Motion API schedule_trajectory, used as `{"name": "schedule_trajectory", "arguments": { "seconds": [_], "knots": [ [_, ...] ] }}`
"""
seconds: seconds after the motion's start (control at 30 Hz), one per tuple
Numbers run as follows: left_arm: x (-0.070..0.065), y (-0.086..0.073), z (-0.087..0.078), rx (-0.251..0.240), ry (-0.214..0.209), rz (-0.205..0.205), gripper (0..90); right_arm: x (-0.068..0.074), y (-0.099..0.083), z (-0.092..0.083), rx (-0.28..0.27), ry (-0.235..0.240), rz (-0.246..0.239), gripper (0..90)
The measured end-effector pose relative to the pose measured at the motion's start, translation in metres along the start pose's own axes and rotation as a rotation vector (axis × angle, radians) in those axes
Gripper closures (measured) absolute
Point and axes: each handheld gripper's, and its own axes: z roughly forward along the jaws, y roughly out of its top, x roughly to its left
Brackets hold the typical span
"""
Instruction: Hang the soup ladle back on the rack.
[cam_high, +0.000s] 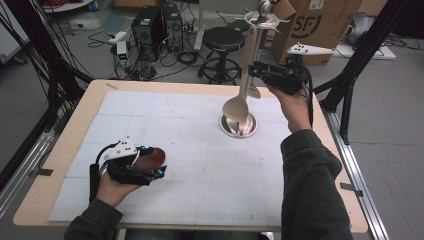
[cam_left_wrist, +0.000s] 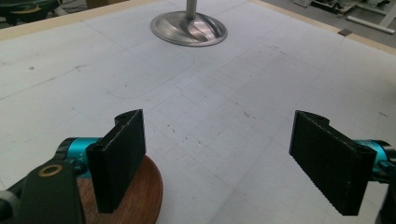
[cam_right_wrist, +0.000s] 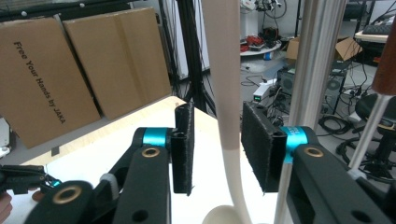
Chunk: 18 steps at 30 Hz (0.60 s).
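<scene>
Near the tabletop's (cam_high: 65, 150) front edge, left gripper (cam_high: 150, 167) spread wide beside a round, dark wooden disc (cam_high: 152, 157). Farther back, raised right gripper (cam_high: 257, 71) with ribbed black pads around, not visibly pressing, the slim cream handle of a smooth matte ladle (cam_high: 236, 107) hanging upright from a steel stand (cam_high: 239, 125) with a polished round base.

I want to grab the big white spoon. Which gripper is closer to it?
Right. The right gripper has the white spoon's handle between its jaws, up by the metal stand. The left gripper sits far off at the table's near left, beside a brown wooden disc.
</scene>
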Motion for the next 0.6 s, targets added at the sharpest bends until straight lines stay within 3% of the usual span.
{"name": "schedule_trajectory", "arguments": {
  "seconds": [0.23,0.4,0.6],
  "knots": [
    [0.001,-0.001,-0.001,0.002,-0.002,-0.004,19.3,-0.002,0.009,-0.007,0.011,0.040,-0.031,83.3],
    [0.002,-0.001,-0.002,-0.002,0.000,-0.002,19.2,-0.004,0.015,-0.011,0.012,0.053,-0.047,89.6],
    [0.003,-0.001,-0.002,-0.005,0.001,-0.010,19.3,-0.009,0.020,-0.017,0.008,0.058,-0.037,89.7]
  ]
}}
